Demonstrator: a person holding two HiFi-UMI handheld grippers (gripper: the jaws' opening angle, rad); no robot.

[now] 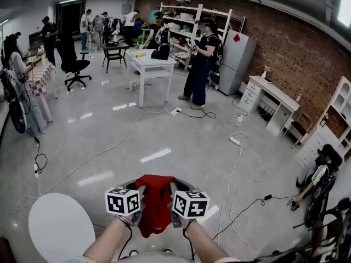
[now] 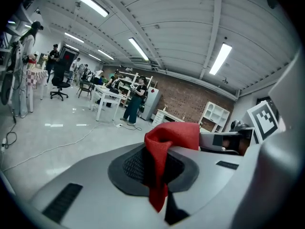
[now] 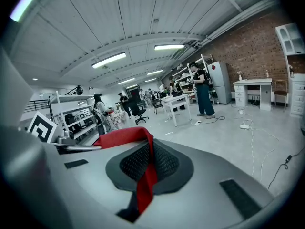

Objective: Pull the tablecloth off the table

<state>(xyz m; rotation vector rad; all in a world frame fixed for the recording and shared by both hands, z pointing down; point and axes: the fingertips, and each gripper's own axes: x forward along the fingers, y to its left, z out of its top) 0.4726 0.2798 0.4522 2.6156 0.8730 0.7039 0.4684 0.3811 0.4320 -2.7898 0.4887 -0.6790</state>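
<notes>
Red tablecloth (image 1: 155, 201) hangs bunched between the left claw (image 2: 158, 173) and right claw (image 3: 145, 171), each pinching a fold of it, clear of the round white tabletop (image 1: 60, 226) at lower left; probably best to keep both grips firm and carry it well away.

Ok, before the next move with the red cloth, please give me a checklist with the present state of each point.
1. Left gripper shut on the cloth: ok.
2. Right gripper shut on the cloth: ok.
3. Cloth off the table: ok; it hangs between the grippers, apart from the round top.
4. Cloth's lower end clear of the floor: cannot tell.
5. Floor ahead free for stepping: not ok; cables lie across it.
</notes>
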